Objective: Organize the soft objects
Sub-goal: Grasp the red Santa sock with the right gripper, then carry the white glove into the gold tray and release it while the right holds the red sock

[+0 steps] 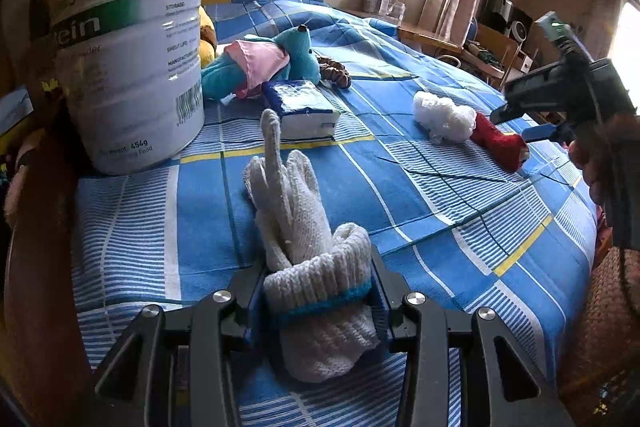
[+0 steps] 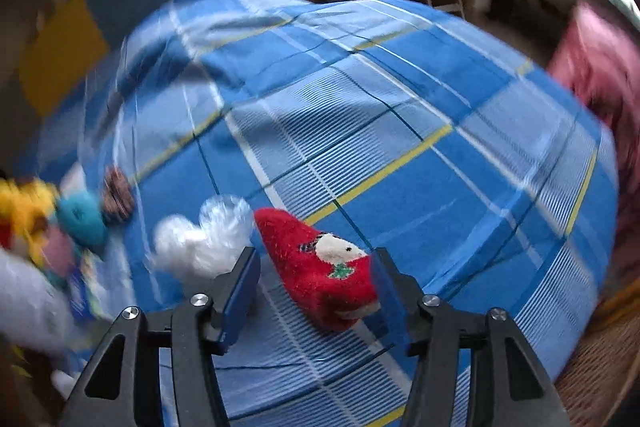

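Note:
My left gripper (image 1: pixel 318 291) is shut on the cuff of a white knitted glove (image 1: pixel 296 219) with a blue band; the glove stands up from the blue checked bed cover (image 1: pixel 440 211). My right gripper (image 2: pixel 316 281) is open, its jaws on either side of a red sock (image 2: pixel 320 267) with a white figure, lying on the cover. The right view is blurred. The red sock (image 1: pixel 500 141) and the right gripper (image 1: pixel 536 125) also show at the right in the left wrist view. A white fluffy puff (image 1: pixel 442 115) lies beside the sock; it also shows in the right wrist view (image 2: pixel 208 239).
A large white tin (image 1: pixel 128 55) stands at the left on the bed. A teal plush toy (image 1: pixel 272 63), a tissue pack (image 1: pixel 300 105), a brown scrunchie (image 1: pixel 334 71) and a yellow plush (image 1: pixel 212 11) lie behind. The bed edge and a woven mat (image 1: pixel 592 339) are at the right.

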Demonstrator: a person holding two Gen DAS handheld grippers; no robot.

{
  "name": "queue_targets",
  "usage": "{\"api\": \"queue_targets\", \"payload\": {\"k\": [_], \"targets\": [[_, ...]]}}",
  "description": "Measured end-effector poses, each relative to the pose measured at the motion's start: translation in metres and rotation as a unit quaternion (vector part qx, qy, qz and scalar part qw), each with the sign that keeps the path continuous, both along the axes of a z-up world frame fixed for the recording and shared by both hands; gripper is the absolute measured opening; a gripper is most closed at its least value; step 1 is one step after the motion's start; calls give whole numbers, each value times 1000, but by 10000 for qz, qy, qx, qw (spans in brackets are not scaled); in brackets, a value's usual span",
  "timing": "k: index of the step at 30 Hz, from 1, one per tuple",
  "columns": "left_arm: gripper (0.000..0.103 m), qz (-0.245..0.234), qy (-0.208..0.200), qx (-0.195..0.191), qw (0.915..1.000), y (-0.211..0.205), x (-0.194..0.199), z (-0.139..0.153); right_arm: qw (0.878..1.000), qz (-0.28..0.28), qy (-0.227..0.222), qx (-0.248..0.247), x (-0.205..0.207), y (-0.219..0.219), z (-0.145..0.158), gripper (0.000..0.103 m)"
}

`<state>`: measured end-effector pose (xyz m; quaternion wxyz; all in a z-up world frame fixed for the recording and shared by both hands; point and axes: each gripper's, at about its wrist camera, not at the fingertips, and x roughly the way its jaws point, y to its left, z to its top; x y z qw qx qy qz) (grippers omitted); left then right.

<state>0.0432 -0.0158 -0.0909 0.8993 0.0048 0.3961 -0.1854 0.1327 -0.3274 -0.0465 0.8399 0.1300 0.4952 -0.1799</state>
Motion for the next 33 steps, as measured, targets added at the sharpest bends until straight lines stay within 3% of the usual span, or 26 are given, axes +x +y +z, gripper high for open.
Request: {"api": "queue_targets", "payload": {"k": [4,6,8,10,17,27,33], "targets": [[44,-2,-1,-51,10000,1,0,-1,9916,609,622,-954,16,13,-13,58],[44,-4,1,-81,10000,1,0,-1,9893,806,806,-910,19,12,-27,58],[44,0,-1,-101,9999,2,0,-1,9923,831,667,-629,16,9,-31,39],[44,-1,-13,-81,10000,1,-1,-1,9928,779,622,-666,16,10,-29,31],[44,4,-29,-37,10000,-1,-3,0,9938,751,639,-517,15,9,-31,32],[44,-21,-29,170,9998,-6,-2,1,9897,950,691,-817,19,20,-33,34],[40,-13,351,31,9994,1,-1,13,9878,1035,681,-946,18,24,-33,34]]}}
